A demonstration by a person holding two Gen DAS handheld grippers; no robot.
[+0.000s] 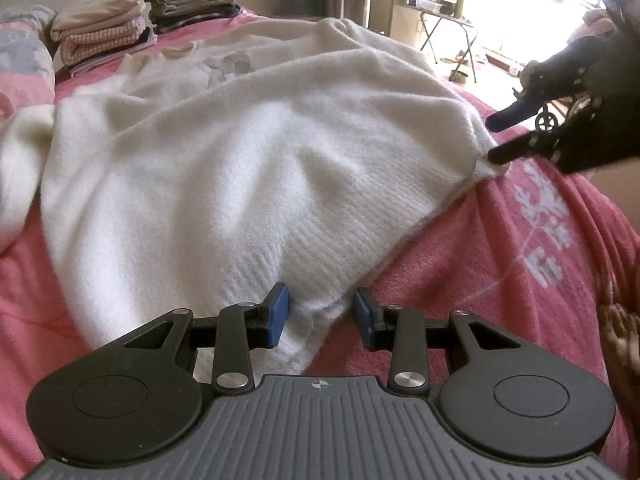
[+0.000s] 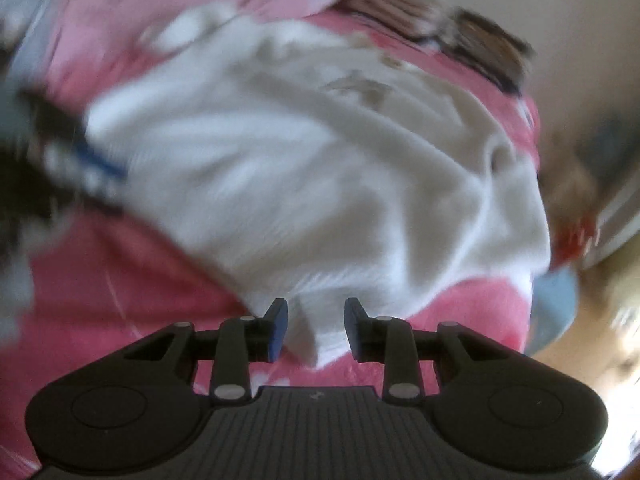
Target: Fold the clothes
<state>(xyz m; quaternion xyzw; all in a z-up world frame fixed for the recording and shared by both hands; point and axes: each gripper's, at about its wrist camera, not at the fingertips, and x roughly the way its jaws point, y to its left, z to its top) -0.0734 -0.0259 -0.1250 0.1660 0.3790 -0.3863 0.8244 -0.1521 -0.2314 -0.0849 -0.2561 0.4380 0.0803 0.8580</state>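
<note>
2 claws point(image 1: 320, 312) point(image 2: 316, 328), white sweater's point(image 1: 240, 160) hem between each claw's pads.

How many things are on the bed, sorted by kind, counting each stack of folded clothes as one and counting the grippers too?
White sweater, spread on the pink blanket: 1
Stacks of folded clothes: 2, a light one and a darker one
Grippers: 2, left gripper and right gripper
Total: 5

Bare pink bedspread point(image 1: 500, 280) lies open beside the white sweater point(image 1: 240, 168); folded stacks point(image 1: 192, 0) crowd the far edge.
</note>
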